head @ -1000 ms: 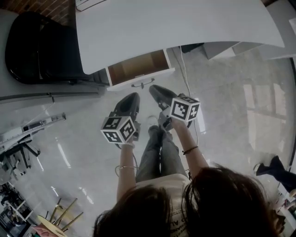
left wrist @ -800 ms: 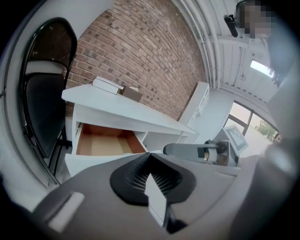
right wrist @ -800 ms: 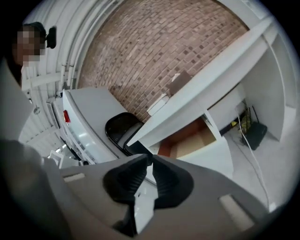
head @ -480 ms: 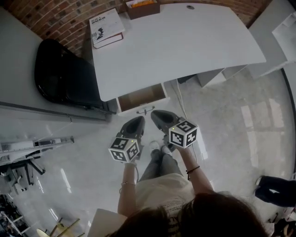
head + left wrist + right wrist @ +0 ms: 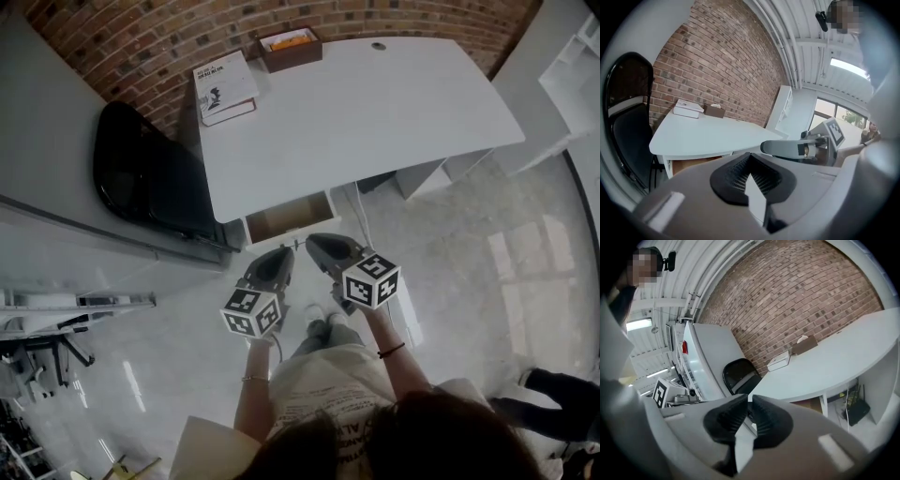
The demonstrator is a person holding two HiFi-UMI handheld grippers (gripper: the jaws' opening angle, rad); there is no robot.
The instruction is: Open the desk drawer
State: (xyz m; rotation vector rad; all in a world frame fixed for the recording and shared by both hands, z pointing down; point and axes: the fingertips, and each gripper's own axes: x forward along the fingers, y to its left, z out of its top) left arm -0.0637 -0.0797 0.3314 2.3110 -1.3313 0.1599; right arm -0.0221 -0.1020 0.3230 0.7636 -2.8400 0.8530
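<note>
1. A white desk with a curved top (image 5: 375, 112) was seen from above, set against a red-brown brick wall (image 5: 141, 37).
2. The desk's drawer, white-fronted with a brown wooden inside (image 5: 289, 217), was found pulled out from under the desk's front edge, toward the left end. Its inside was exposed to the head view.
3. A small metal handle (image 5: 292, 246) could be made out on the drawer's front.
4. The left gripper, grey with black ribbed pads (image 5: 279, 255), was held in front of the drawer and clear of it. In its own view its jaws were shown pressed together at the tips, with nothing pinched.
5. The right gripper, of the same grey build (image 5: 316, 244), was held just beside the left one and likewise clear of the drawer. Its jaws were closing, a narrow slit was left between the pads, and nothing was seen inside that slit.
6. A cube with black-and-white square markers was carried on each gripper, nearer the person.
7. A white paperback book (image 5: 225, 84) and a small brown open box (image 5: 291, 47) were placed at the desk's far edge, near the wall.
8. A black folding chair (image 5: 150, 187) was positioned just left of the desk.
9. A pale, glossy stone floor (image 5: 450, 281) was visible beneath the person.
</note>
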